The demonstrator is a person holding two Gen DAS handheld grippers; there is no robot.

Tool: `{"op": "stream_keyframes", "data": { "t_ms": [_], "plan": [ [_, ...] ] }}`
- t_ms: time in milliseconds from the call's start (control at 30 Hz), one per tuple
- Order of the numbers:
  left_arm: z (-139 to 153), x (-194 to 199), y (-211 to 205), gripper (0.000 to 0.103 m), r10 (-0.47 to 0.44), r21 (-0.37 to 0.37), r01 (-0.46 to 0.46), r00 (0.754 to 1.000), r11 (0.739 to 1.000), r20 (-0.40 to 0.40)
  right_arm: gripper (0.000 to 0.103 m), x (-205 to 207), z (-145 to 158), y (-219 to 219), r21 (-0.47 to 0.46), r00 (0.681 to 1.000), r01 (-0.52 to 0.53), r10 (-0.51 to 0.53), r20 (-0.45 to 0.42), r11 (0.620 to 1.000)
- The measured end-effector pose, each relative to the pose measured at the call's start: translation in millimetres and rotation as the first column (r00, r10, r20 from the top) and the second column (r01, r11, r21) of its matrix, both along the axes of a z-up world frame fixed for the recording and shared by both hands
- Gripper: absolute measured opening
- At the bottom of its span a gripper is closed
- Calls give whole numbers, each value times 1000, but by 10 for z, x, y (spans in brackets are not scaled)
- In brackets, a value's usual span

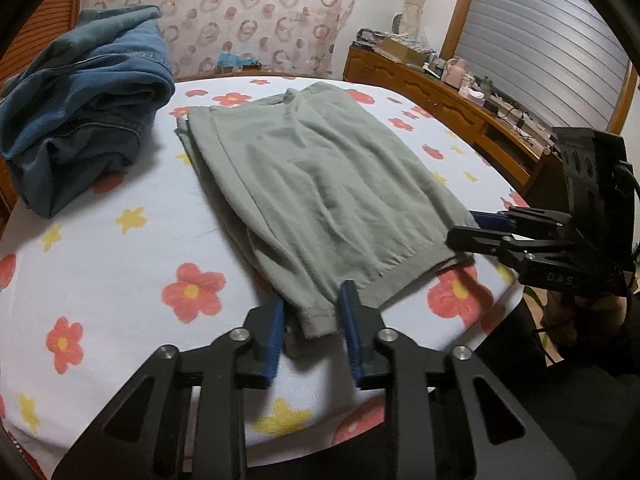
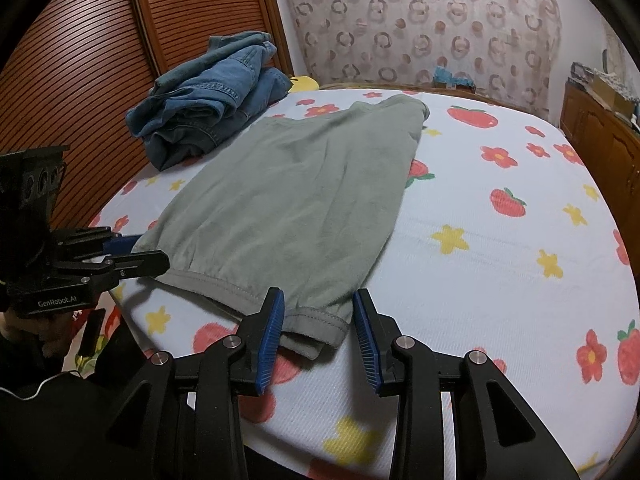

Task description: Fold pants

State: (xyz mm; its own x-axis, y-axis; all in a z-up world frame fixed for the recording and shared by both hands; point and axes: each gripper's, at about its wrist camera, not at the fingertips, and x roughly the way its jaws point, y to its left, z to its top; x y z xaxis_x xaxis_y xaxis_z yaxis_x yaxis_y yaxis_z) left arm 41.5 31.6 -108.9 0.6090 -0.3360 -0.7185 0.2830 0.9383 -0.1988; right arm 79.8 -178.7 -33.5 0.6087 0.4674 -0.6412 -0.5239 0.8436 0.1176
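Matt, seemingly fleecy cloth pants point(image 1: 320, 184)

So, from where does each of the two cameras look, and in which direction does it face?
Left wrist: sits on the left gripper, looking down along it at the near left corner of the green pants; the cuff lies between its blue pads, ungripped. The right gripper shows at right.
Right wrist: sits on the right gripper, looking down at the near right corner of the pants; the left gripper shows at left.
Shared: the pants, the blue jeans heaped behind, the flowered sheet, the patterned curtain.
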Motion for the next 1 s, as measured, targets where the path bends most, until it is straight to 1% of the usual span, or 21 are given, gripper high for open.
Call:
{"op": "stream_keyframes", "data": {
  "t_ms": [67,167,233,267,333,400,500,633,800,1000],
  "plan": [
    [7,-14,-5,18,3,-3,-3,1000,1000,6,37,-8,-7,2,3,1000,-4,4,2,1000],
    [16,-20,2,13,8,-2,-8,1000,1000,8,37,-29,-19,15,2,1000,-18,18,5,1000],
    [20,-11,13,12,8,-3,-8,1000,1000,9,30,-47,-23,23,5,999,-33,33,3,999],
    [28,-11,15,12,9,-2,-9,1000,1000,11,29,-58,-22,26,0,999,-34,34,8,999],
    [54,-18,21,12,9,-4,-9,1000,1000,16,20,-89,-5,37,-9,999,-42,42,21,999],
    [92,-25,26,12,8,-4,-8,1000,1000,25,16,-115,20,30,-3,998,-57,57,25,998],
    [182,-48,34,11,8,-4,-7,999,1000,45,13,-156,68,18,4,997,-72,72,35,997],
    [344,-98,53,11,11,-7,-10,997,1000,82,12,-244,172,19,10,994,-93,92,61,996],
    [571,-157,66,11,12,-10,-10,991,1000,133,12,-379,376,-2,19,987,-114,111,112,993],
    [884,-216,54,10,6,7,-7,977,1000,212,11,-506,582,-64,34,980,-115,108,169,993]
  ]
}}
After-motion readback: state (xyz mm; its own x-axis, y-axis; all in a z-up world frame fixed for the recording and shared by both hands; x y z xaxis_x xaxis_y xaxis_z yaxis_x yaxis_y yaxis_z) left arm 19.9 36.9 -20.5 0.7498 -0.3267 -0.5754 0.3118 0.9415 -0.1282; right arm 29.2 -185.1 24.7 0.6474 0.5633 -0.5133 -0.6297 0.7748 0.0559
